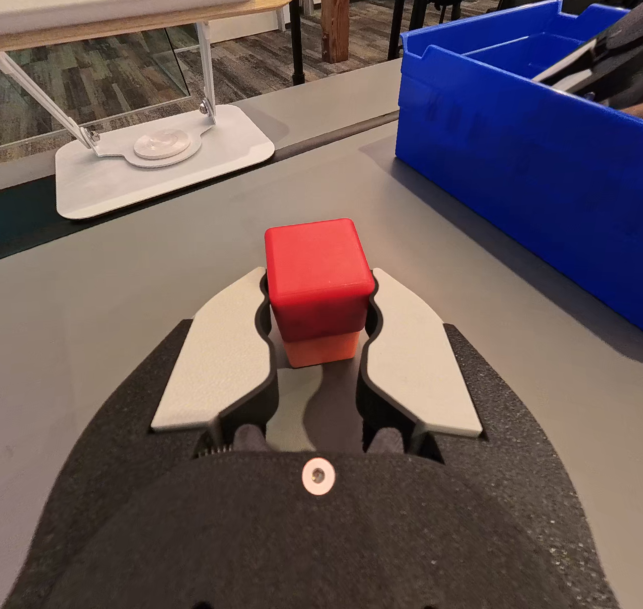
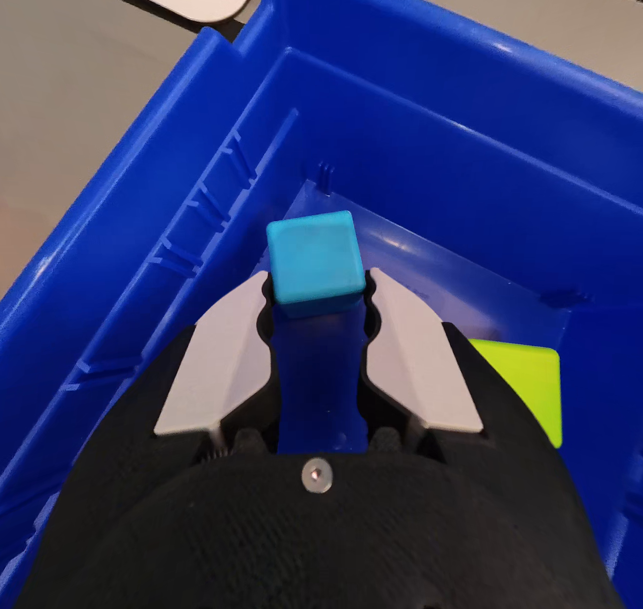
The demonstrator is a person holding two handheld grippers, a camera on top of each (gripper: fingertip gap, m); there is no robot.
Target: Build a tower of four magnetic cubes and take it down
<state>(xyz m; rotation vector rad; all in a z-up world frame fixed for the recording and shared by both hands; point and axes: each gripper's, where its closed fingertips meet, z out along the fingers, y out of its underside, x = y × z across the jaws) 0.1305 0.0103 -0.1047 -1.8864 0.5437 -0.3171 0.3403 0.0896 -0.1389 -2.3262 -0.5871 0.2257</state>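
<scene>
Left wrist view: left gripper [image 1: 318,279] was clamped on the red cube [image 1: 315,272], its fingertips pressed against the cube's two sides.
Stack: the red cube sat squarely on an orange cube [image 1: 322,348], which rested on the grey tabletop [image 1: 139,296] near its middle.
Tabletop, far-left edge: a white stand base [image 1: 160,164] stood well apart from the stack.
Tabletop, right side: a blue bin [image 1: 522,112] stood near the stack.
Right wrist view: right gripper [image 2: 316,282] held a cyan cube [image 2: 313,258] at its tips, inside the bin and close to one inner corner; whether the cube had cleared the bin floor could not be told.
Bin floor: a lime-green cube [image 2: 529,390] lay beside the right gripper, partly hidden.
Step in hand (judged): two levels appeared placed, with the third cube gripped for transfer.
Next move (judged): lift the cyan cube clear of the bin wall, align it squarely over the red cube and lower it while the left gripper steadies the stack.
</scene>
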